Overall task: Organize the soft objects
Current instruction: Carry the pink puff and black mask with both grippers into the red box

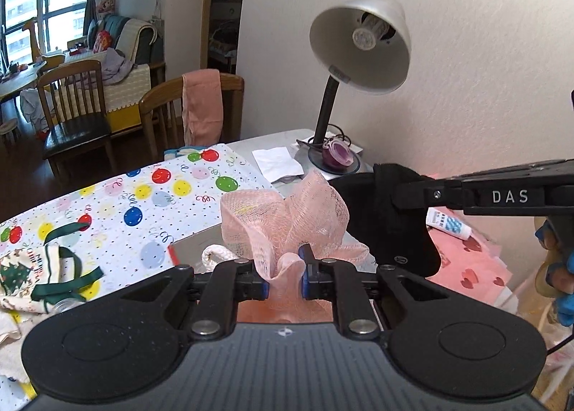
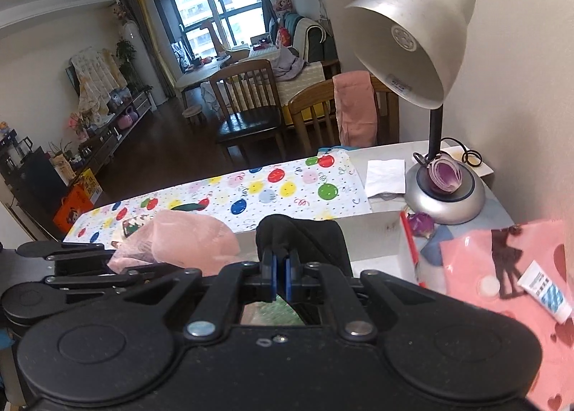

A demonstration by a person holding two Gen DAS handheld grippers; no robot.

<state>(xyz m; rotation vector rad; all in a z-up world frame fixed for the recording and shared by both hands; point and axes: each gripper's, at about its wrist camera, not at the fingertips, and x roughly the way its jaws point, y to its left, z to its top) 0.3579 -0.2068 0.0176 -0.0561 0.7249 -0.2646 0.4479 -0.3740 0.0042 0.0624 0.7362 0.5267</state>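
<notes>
Two grippers each hold something soft. The left gripper [image 1: 283, 273] pinches a pink mesh bath pouf [image 1: 283, 217]; the right gripper [image 2: 280, 276] has its jaws pressed together on a black fabric piece [image 2: 305, 235], above the balloon-print cloth [image 2: 251, 192].

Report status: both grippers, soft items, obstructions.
Left gripper shut on pink mesh puff. Right gripper shut on black cloth. Both held above table; desk lamp close ahead.

Both wrist cameras are sitting just behind their fingers, looking forward and slightly down over the tabletop [image 1: 251, 140] at close range. The left view is facing the lamp [image 1: 358, 45] and wall; the right view, set further right, is facing the room. Both are sharing the lamp, balloon cloth [image 2: 287, 188] and chair [image 2: 323, 102].
</notes>
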